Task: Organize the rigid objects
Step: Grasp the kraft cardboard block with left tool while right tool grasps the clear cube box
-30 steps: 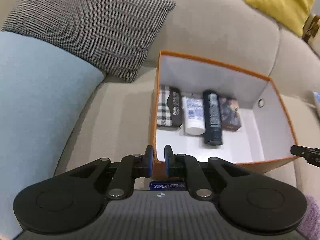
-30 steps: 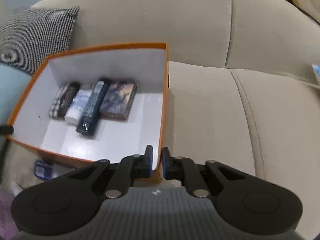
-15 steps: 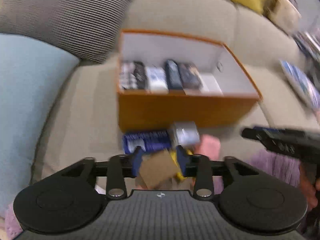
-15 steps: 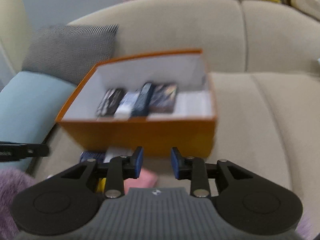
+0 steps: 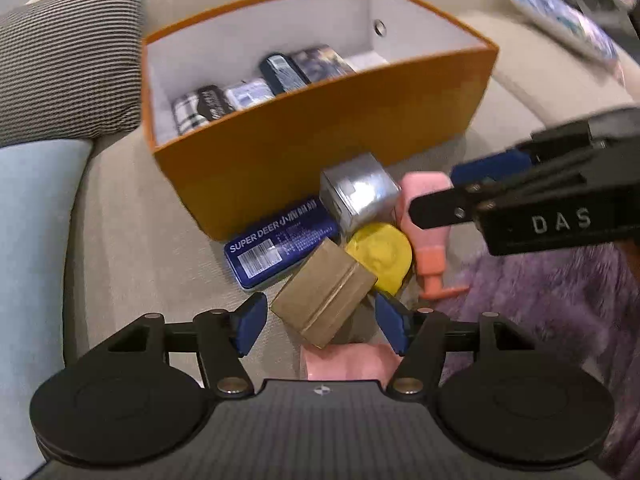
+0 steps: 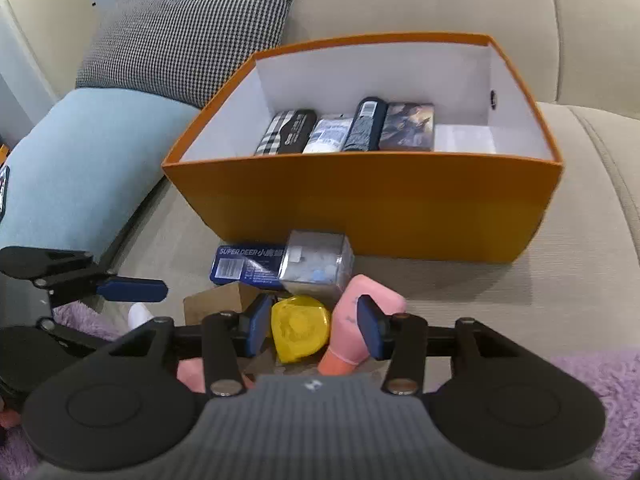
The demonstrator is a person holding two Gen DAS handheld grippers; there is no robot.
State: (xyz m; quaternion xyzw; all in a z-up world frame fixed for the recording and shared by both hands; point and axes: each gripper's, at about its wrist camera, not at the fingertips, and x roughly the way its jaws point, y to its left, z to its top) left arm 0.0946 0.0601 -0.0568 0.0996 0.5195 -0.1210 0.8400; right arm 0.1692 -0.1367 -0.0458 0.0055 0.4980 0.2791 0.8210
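Orange box [image 6: 372, 204] on the beige sofa [image 6: 580, 264], open-topped, white inside. Against its far wall, in a row: checked case [image 6: 286, 132], white tube [image 6: 328, 135], dark bottle [image 6: 366, 124], dark printed pack [image 6: 408, 126]. Heaped on the seat just in front of the box's near wall: blue SUPER DEER tin [image 5: 280, 240] touching the wall, silver cube [image 5: 358, 190] beside it, yellow round piece [image 5: 380, 258], pink bottle [image 5: 426, 236] with an orange cap, brown cardboard box [image 5: 324, 300] nearest the cameras. Left gripper [image 5: 322, 322] low over that heap, jaws just widened and now apart, brown cardboard box between the blue pads, not pressed. Right gripper [image 6: 314, 326] also just widened, open around the yellow piece and pink bottle, gripping neither. Left of the box: houndstooth cushion [image 6: 188, 40] and pale blue cushion [image 6: 80, 160]. Purple fuzzy fabric [image 5: 560, 300] at the near edge.
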